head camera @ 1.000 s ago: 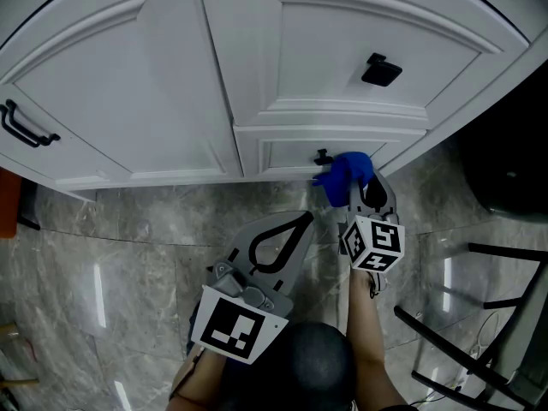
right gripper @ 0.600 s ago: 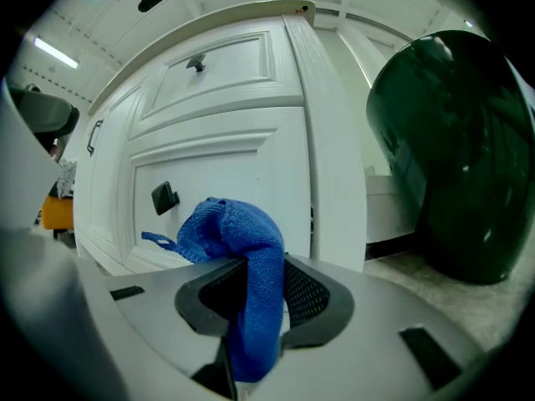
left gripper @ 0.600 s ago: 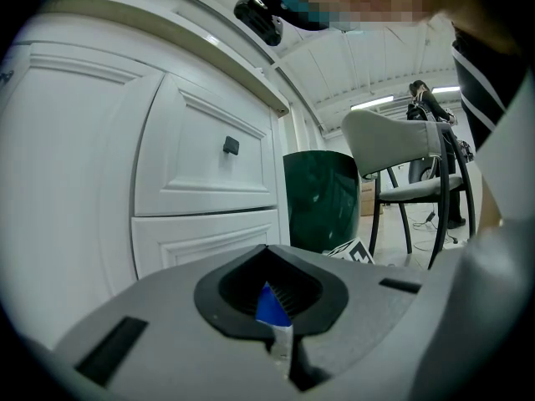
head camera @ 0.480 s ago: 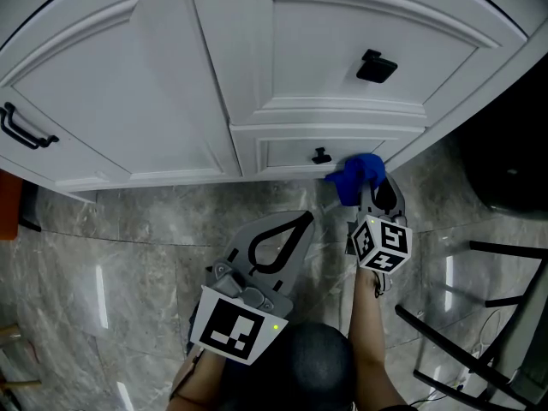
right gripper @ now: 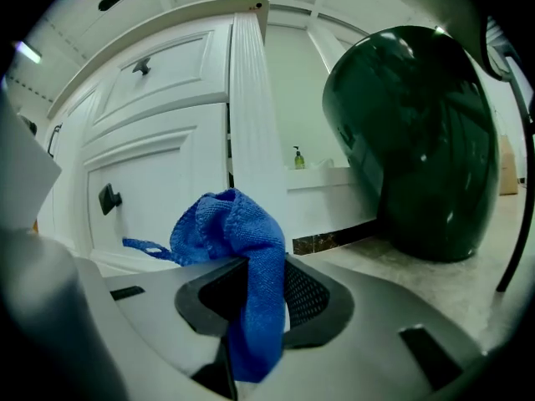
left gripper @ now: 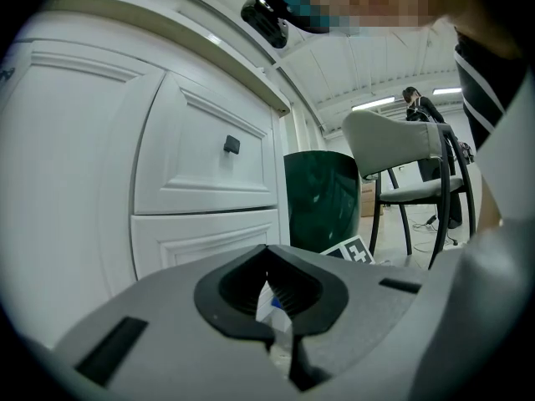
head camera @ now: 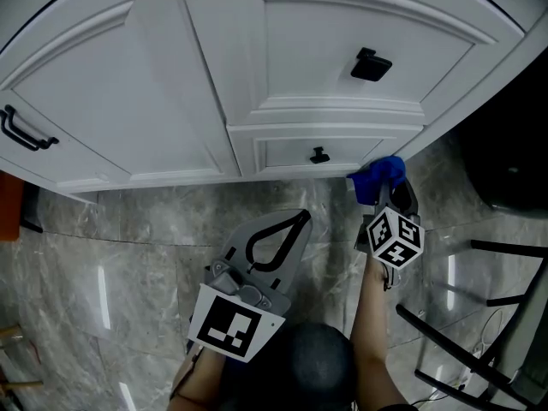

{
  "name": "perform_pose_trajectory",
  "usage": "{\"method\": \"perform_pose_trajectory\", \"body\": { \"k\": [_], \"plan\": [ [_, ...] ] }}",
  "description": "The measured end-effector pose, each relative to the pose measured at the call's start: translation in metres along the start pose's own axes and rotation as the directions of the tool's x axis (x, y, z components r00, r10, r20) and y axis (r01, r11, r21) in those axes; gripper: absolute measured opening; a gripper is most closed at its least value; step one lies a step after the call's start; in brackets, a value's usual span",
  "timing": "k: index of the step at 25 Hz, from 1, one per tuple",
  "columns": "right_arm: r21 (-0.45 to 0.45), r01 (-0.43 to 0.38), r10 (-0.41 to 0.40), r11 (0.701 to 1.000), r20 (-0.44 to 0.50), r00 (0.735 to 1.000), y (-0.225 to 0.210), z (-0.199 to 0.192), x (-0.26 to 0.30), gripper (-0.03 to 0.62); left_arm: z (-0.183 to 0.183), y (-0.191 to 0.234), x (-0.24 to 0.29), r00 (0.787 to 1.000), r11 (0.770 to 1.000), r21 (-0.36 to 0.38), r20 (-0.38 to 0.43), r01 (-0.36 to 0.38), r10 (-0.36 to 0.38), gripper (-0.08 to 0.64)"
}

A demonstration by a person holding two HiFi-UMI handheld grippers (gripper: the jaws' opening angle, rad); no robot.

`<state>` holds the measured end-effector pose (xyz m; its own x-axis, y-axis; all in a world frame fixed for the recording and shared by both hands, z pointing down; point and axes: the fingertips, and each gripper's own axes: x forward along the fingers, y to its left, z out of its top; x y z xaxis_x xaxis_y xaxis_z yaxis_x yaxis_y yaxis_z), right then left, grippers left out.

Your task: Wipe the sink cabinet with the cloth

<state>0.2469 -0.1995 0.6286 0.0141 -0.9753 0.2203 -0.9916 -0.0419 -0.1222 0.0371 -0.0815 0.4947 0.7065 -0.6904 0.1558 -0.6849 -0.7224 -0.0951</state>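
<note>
Wiping seems partway, right tongs (head camera: pixel 387 193) grasping the cloth (head camera: pixel 377 178) at the sink cabinet (head camera: pixel 171 101) ahead, left tongs (head camera: pixel 300 220) clenched empty, door panels likely remaining

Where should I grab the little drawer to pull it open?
By its black knob, mid-front of the drawer. Come straight from the front, jaws either side; it sticks out from the flat panel, probably the only part to pinch.

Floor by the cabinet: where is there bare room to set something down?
The marble floor is bare left of the left gripper, in front of the cabinet base. The right side is crowded: right gripper with the cloth, dark bin, chair.
</note>
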Motion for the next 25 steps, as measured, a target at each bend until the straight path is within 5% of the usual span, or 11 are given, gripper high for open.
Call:
{"method": "perform_pose_trajectory", "body": {
  "k": [5,9,14,19,25],
  "plan": [
    [-0.003,-0.025,0.025,1.0,0.002,1.0,0.003,0.0,-0.002,0.117,0.0,-0.004,0.004,1.0,1.0,0.018,-0.005,0.009,-0.009,0.005],
    [-0.018,-0.172,0.172,0.985,0.0,0.985,0.054,-0.012,-0.025,0.117,0.0,-0.004,0.002,1.0,1.0,0.018,-0.014,0.01,-0.009,0.005],
    [0.013,-0.463,0.463,0.886,-0.067,0.884,0.171,-0.049,-0.043,0.117,0.0,0.0,-0.006,1.0,1.0,0.02,-0.023,-0.003,0.003,0.005],
    [-0.066,-0.622,0.612,0.78,-0.121,0.781,0.254,-0.067,-0.049,0.117,0.004,0.017,-0.027,0.996,0.993,-0.076,0.02,-0.089,0.091,0.005],
    [-0.08,-0.646,0.631,0.759,-0.152,0.76,0.286,-0.078,-0.042,0.117,0.011,0.032,-0.046,0.988,0.984,-0.107,0.051,-0.143,0.149,0.005]
  ]
}}
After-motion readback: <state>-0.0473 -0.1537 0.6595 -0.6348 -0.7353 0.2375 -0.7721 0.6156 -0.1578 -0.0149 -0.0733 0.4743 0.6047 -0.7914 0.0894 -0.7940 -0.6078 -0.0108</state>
